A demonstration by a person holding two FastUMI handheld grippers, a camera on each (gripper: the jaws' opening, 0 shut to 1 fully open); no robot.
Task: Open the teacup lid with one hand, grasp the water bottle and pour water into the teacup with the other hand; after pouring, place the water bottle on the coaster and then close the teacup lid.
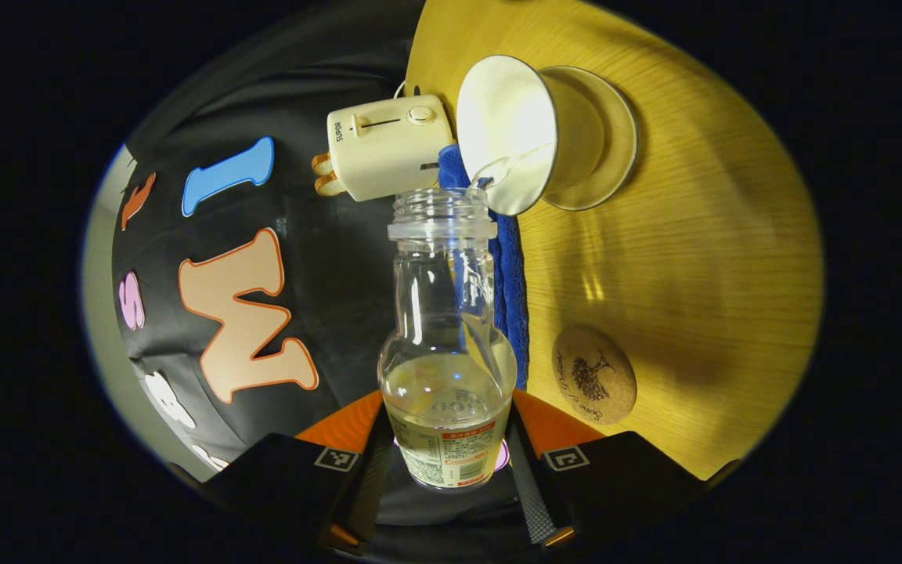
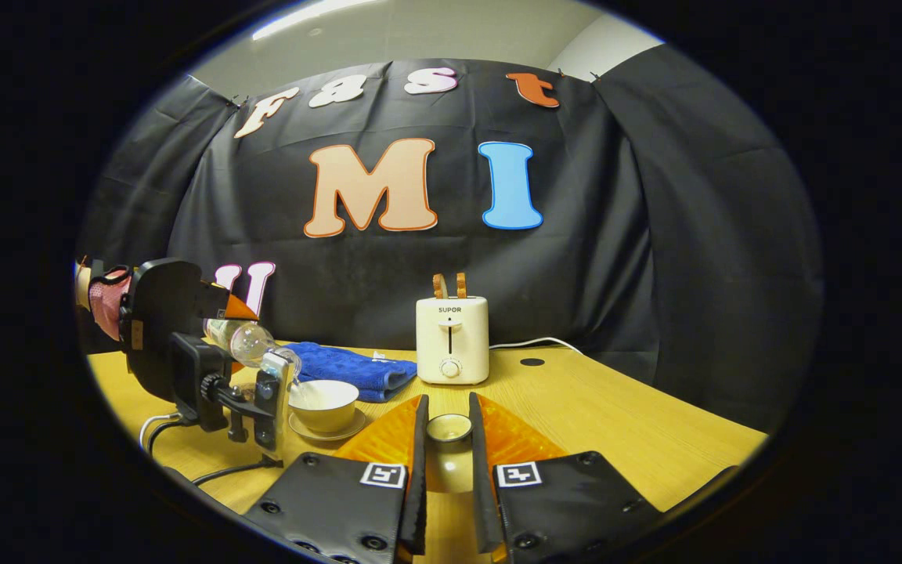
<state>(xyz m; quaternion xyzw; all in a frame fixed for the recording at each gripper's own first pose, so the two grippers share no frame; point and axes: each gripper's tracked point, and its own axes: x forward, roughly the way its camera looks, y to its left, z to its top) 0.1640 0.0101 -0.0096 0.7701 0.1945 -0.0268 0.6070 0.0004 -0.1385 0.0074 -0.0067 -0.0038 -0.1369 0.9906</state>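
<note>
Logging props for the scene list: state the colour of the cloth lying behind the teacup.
Blue cloth, best seen in the right gripper view.

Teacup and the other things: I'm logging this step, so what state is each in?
Teacup: uncovered, upright on its saucer, taking water.
Water bottle: uncapped, tipped toward the teacup, pouring, partly full.
Lid: off the teacup, between the right gripper's fingers.
Coaster: bare.

Right gripper view: teacup (image 2: 323, 405) on its saucer (image 2: 326, 432), left on the tabletop (image 2: 615, 431). Towel (image 2: 349, 368) just behind it, toaster (image 2: 452, 339) right of the towel. Water bottle (image 2: 251, 343) tilted above the teacup's left rim. Teacup lid (image 2: 449, 428) between the right gripper (image 2: 449, 462) fingers. Left gripper view: coaster (image 1: 593, 374) near the bottle, apart from the saucer.
</note>
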